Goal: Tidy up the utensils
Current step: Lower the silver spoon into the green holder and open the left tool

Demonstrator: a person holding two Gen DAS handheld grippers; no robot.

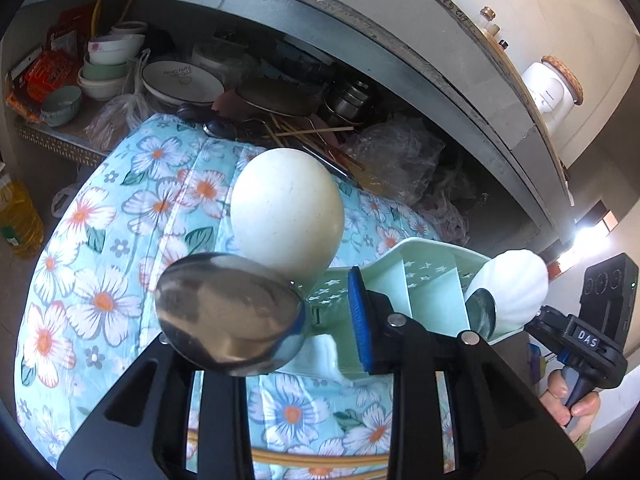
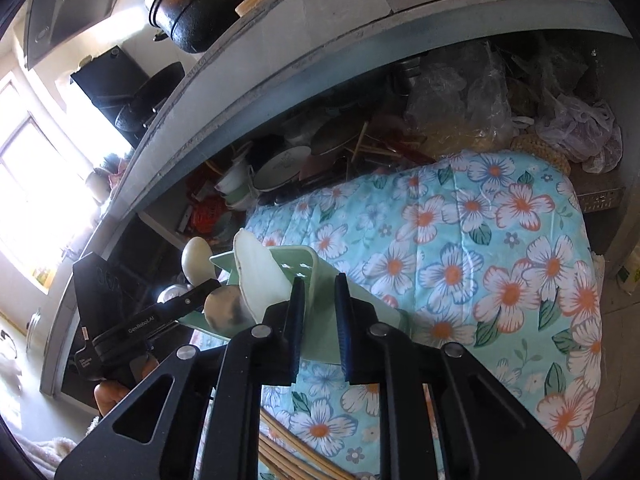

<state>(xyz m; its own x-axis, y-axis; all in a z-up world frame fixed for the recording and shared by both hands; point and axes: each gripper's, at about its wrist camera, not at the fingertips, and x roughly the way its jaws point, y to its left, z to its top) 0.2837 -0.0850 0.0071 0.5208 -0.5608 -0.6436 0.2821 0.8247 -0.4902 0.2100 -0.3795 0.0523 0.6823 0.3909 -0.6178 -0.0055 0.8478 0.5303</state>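
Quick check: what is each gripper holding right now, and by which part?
Both hold the green utensil holder: right gripper straddles its end wall, the left gripper the opposite end. Whether the fingers press cannot be told.

I see floral quilt (image 1: 120, 216) in blue, white and orange spread over foreground. Behind it, open shelf (image 1: 56, 142) under grey concrete counter (image 1: 360, 36), crowded: stacked bowls (image 1: 108, 68), white plate (image 1: 182, 82) with lettering, steel pots (image 1: 352, 100), loose chopsticks (image 1: 312, 132), red packets (image 1: 48, 72), crumpled plastic bags (image 2: 576, 128). Oil bottle (image 1: 18, 220) stands on floor at left. On counter top I make out white kettle (image 1: 548, 92), small jars (image 1: 486, 16), black pot (image 2: 200, 0). Bright window (image 2: 36, 184) far left in right wrist view.
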